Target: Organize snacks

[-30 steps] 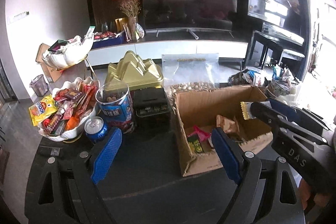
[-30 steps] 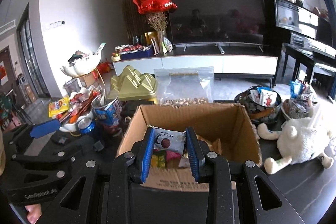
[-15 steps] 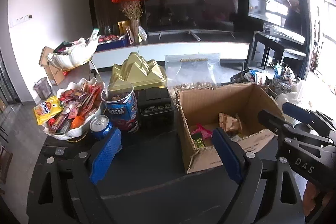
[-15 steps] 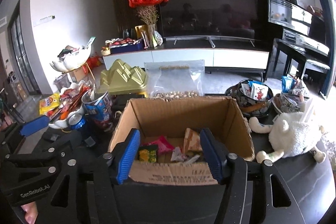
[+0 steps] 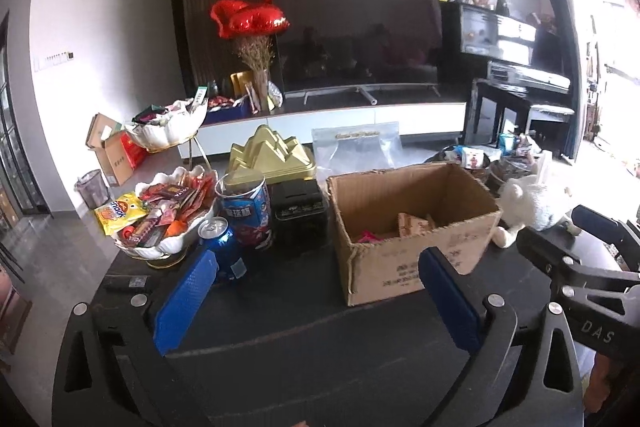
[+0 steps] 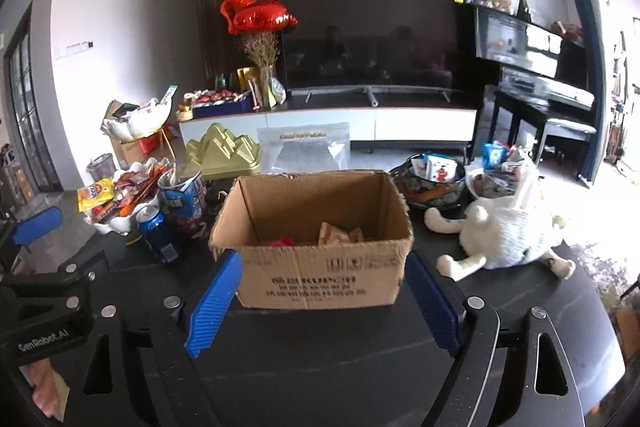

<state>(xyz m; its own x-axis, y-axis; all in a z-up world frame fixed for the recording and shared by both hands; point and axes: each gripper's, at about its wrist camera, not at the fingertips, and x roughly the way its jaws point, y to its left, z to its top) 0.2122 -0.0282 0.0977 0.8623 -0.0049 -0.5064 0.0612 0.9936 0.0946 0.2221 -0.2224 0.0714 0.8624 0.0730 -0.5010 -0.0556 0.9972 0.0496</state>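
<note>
An open cardboard box [image 5: 416, 251] [image 6: 320, 275] stands on the dark table with a few snack packets [image 6: 340, 235] in its bottom. A white bowl [image 5: 160, 247] [image 6: 116, 223] heaped with snack packets sits at the left. My left gripper [image 5: 316, 303] is open and empty, low over the table in front of the box and the bowl. My right gripper [image 6: 320, 303] is open and empty, just in front of the box. The right gripper's body also shows in the left wrist view [image 5: 580, 267].
A blue can [image 5: 222, 247], a tall snack tub [image 5: 246, 211] and a black box [image 5: 298, 213] stand between bowl and box. A gold mountain-shaped tin [image 5: 272, 155] and a clear bag [image 5: 356, 151] are behind. A white plush toy [image 6: 508, 239] and snack baskets [image 6: 432, 179] lie right.
My right gripper opened and let a snack packet drop into the box, then pulled back towards me. Both grippers have drawn back from the box; the left stayed open.
</note>
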